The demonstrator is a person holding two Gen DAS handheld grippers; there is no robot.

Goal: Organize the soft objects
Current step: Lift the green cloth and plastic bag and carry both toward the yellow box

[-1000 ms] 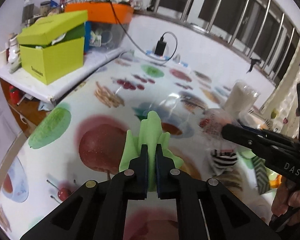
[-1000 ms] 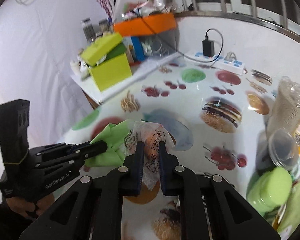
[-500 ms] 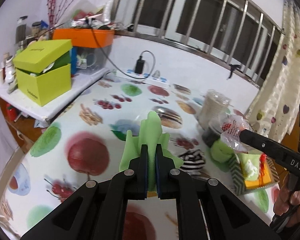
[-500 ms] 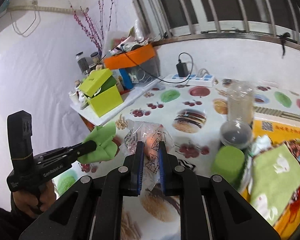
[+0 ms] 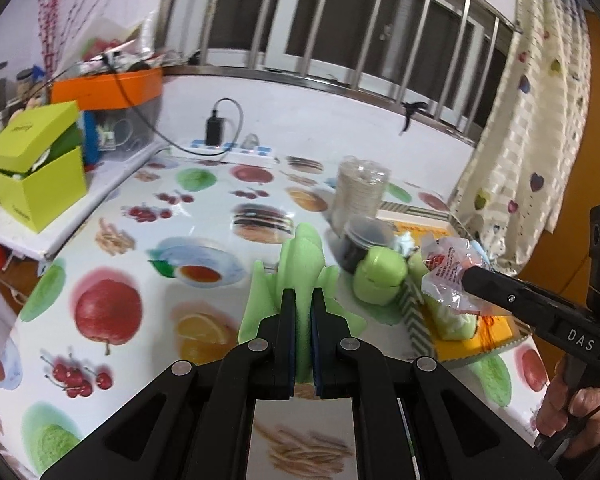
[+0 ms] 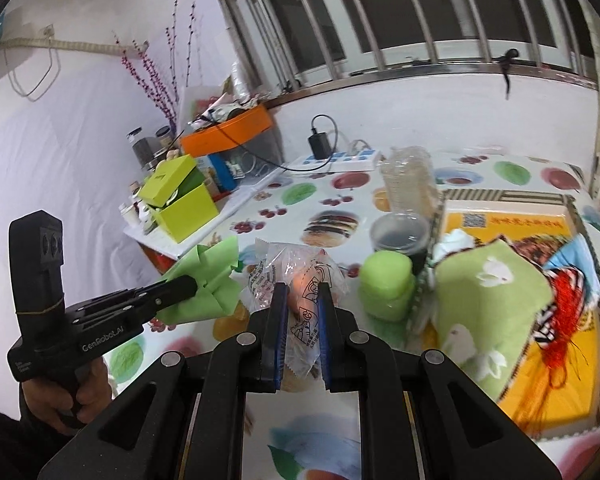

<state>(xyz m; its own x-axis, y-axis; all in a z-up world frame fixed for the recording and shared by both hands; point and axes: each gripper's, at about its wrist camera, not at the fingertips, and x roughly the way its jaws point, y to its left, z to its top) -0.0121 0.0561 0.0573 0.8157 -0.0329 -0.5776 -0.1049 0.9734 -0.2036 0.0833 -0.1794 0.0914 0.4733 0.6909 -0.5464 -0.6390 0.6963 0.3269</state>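
Gripping green cloth (image 5: 300, 256), left gripper (image 5: 303, 300) clamps; right gripper (image 6: 302, 294) pinches slippery, crinkly packet (image 6: 296, 268); both light, limp.

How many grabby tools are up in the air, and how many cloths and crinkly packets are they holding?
Tools: 2, the left tool and the right tool
Green cloth: 1
Plastic packet: 1
Total: 4

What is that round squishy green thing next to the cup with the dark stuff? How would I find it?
Look at the fruit-print table and find the tray with the yellow picture. Just outside its left edge, in front of the dark lidded cup, sits the green sponge. It is thick, rounded and plain green, unlike the flat rabbit-print cloth beside it.
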